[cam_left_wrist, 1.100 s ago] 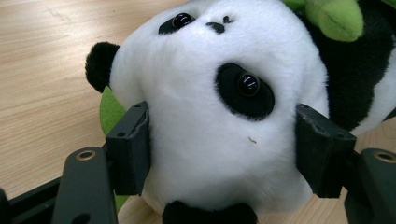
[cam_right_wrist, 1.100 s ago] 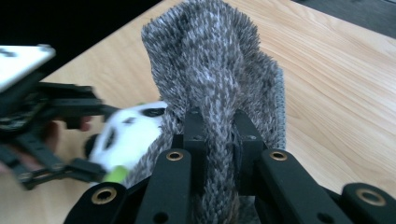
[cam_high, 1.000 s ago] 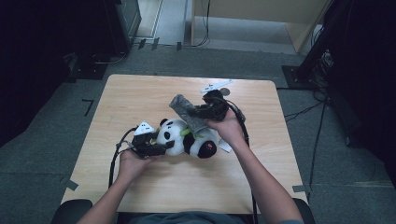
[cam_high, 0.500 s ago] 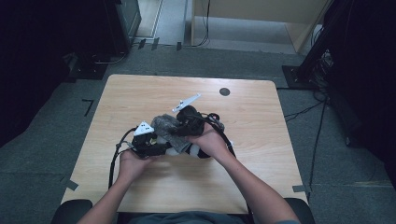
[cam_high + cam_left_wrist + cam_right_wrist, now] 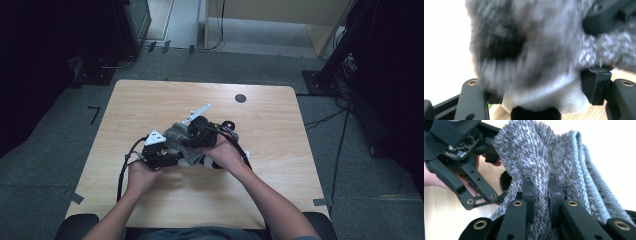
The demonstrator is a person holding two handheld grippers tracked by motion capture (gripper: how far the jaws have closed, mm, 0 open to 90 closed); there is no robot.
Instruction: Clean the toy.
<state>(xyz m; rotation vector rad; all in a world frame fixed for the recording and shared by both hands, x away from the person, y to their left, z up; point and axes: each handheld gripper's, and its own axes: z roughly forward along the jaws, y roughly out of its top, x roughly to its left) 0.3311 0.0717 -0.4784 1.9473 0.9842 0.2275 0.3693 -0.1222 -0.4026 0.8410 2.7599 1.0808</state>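
the table (image 5: 150, 105) is pale wood, with a small dark disc (image 5: 240, 98) near its far edge. at its middle lies a panda (image 5: 192, 159) plush, mostly covered by a grey fuzzy cloth (image 5: 176, 134) draped over it. in the left gripper view the cloth (image 5: 544, 37) hangs blurred over the panda's white body (image 5: 549, 97).

the left gripper (image 5: 159, 150) sits just left of the panda, held in the left hand (image 5: 142, 175). its jaws stand either side of the panda's body and have just been closing; the right pad (image 5: 595, 85) is against the plush, but the left one is hidden, so whether they truly pinch it i cannot tell.

the right gripper (image 5: 202, 135), in the right hand (image 5: 225, 152), is over the panda's top. in the right gripper view its jaws are clamped narrow on a fold of the cloth (image 5: 541, 177), the pads (image 5: 528, 192) squeezing the pile between them, and the left gripper (image 5: 461, 155) shows close beside the cloth.
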